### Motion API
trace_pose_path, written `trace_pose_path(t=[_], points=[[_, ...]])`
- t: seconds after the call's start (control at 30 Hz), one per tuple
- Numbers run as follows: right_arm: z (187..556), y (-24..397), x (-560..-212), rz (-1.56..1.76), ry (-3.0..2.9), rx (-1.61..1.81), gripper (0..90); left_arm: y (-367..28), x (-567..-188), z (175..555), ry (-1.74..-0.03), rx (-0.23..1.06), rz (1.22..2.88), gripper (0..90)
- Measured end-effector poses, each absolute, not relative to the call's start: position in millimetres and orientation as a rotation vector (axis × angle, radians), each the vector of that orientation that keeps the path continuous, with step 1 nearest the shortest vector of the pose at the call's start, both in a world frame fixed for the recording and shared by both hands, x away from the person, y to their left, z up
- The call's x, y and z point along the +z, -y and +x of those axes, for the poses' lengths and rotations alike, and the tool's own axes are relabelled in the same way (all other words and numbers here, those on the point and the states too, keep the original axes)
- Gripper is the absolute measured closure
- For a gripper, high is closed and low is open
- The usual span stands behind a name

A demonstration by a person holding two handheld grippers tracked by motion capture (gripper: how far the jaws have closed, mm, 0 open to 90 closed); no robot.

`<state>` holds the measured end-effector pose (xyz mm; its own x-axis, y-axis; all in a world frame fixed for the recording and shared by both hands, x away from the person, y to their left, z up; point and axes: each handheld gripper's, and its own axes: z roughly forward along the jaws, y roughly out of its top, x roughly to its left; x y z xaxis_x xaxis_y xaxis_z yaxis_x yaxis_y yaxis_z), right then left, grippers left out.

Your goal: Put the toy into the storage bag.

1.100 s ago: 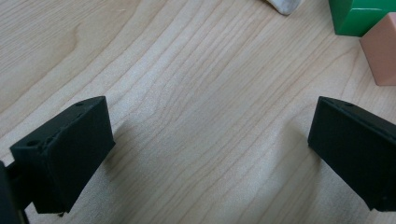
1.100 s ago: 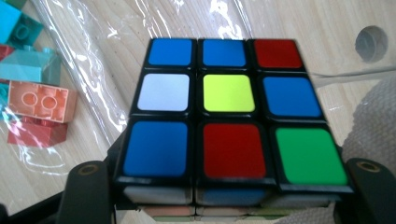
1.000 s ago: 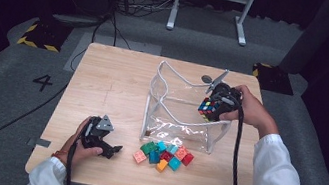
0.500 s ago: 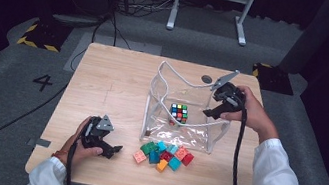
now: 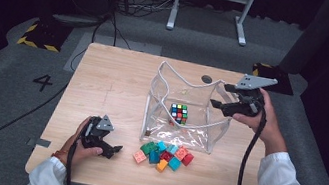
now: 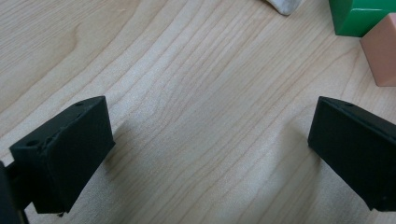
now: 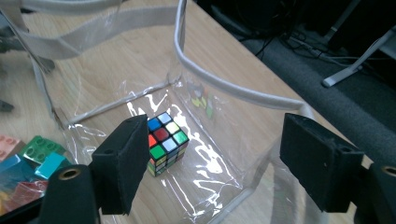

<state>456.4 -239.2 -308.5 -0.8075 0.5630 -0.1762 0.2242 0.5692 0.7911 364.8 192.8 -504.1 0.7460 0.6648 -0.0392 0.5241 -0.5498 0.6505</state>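
A colourful puzzle cube (image 5: pixel 179 114) lies on the floor of a clear plastic bag (image 5: pixel 171 75) with white trim, at the table's middle right. My right gripper (image 5: pixel 219 95) hovers over the bag's right rim. Its jaws have just been opening and stand open with nothing between them. In the right gripper view the cube (image 7: pixel 166 142) sits below and beyond the right gripper (image 7: pixel 210 163), well apart from it. My left gripper (image 5: pixel 112 150) rests low at the table's front left. It is open over bare wood (image 6: pixel 187 70).
A pile of several toy bricks (image 5: pixel 164 154) lies just in front of the bag. A green brick (image 6: pixel 359 16) and a salmon brick (image 6: pixel 383 56) lie just ahead of the left gripper. A small dark hole (image 5: pixel 207 79) marks the table behind the bag.
The right gripper let go of the cube, which dropped into the bag. The gripper then rose and drew back to the right. The left hand stayed put.
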Motion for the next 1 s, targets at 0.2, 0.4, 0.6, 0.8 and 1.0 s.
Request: trace_pose_path(t=[0.2, 0.4, 0.6, 0.8, 1.0], points=[[443, 255, -299, 0.662, -2.318, 1.199, 24.1, -193, -504, 365, -0.89, 0.278, 2.283, 0.1], [429, 271, -298, 0.665, -2.279, 1.225, 22.8, -193, -504, 365, -0.889, 0.278, 2.283, 0.1], [413, 289, -305, 0.655, -2.224, 1.243, 21.8, -193, -504, 365, -0.89, 0.278, 2.284, 0.1], [398, 304, -320, 0.659, -2.198, 1.253, 21.8, -193, -504, 365, -0.889, 0.277, 2.284, 0.1], [385, 313, -345, 0.685, -2.203, 1.247, 22.8, -193, -504, 365, -0.889, 0.277, 2.284, 0.1]])
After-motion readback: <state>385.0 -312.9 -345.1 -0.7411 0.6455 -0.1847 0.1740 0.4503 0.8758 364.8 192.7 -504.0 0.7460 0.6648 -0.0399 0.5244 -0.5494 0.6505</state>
